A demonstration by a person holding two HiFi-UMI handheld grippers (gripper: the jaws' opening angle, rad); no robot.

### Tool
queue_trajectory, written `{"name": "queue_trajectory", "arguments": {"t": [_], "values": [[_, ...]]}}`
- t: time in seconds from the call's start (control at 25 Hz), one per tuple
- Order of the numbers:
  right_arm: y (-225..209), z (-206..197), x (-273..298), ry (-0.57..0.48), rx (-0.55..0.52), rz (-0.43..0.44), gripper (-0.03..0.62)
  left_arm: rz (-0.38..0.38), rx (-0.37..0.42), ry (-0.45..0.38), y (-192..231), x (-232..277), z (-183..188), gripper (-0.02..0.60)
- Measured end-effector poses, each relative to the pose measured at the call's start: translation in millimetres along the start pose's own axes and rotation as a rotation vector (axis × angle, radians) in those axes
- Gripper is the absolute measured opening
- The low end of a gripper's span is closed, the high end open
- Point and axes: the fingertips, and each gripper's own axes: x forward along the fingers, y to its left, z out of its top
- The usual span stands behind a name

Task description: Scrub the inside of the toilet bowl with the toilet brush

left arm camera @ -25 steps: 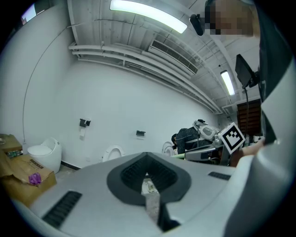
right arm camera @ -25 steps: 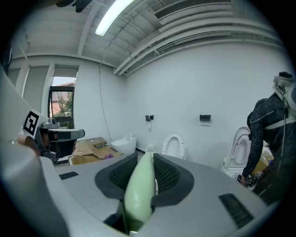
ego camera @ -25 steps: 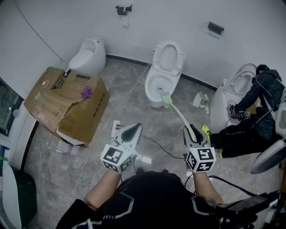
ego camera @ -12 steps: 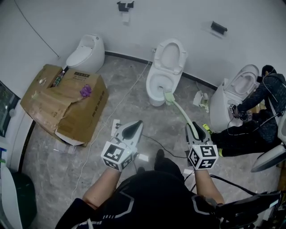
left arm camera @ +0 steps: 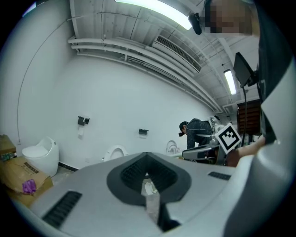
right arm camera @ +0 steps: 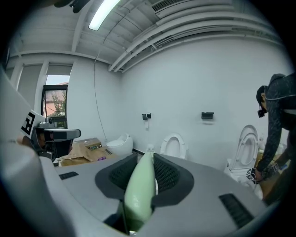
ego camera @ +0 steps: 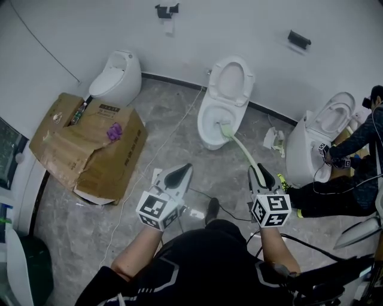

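The right gripper (ego camera: 259, 174) was clenched on the handle of the toilet brush (ego camera: 240, 150), whose head lay ahead inside the toilet bowl (ego camera: 203, 118); the left gripper (ego camera: 178, 175), beside it, was clenched empty.

"What lies on the left of the floor (ego camera: 72, 230)?"
"A crumpled cardboard box (ego camera: 90, 152) with a purple thing (ego camera: 114, 130) on top. A rounded white toilet (ego camera: 116, 75) stands behind it at the wall."
"And on the right?"
"Another toilet (ego camera: 305, 152), lid up, with a person (ego camera: 341, 194) crouched beside it. A black holder (ego camera: 166, 10) hangs on the wall."
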Motion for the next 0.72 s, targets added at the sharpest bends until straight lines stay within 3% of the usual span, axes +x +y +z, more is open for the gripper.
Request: {"name": "queue_trajectory", "arguments": {"t": [0.6, 0.72], "values": [[-89, 27, 91, 0.002, 0.022, 0.031, 0.114, -0.014, -0.001, 0.042, 31, 141, 16, 0.009], [-103, 31, 105, -0.001, -0.013, 0.038, 0.114, -0.019, -0.008, 0.055, 34, 162, 17, 0.009]]}}
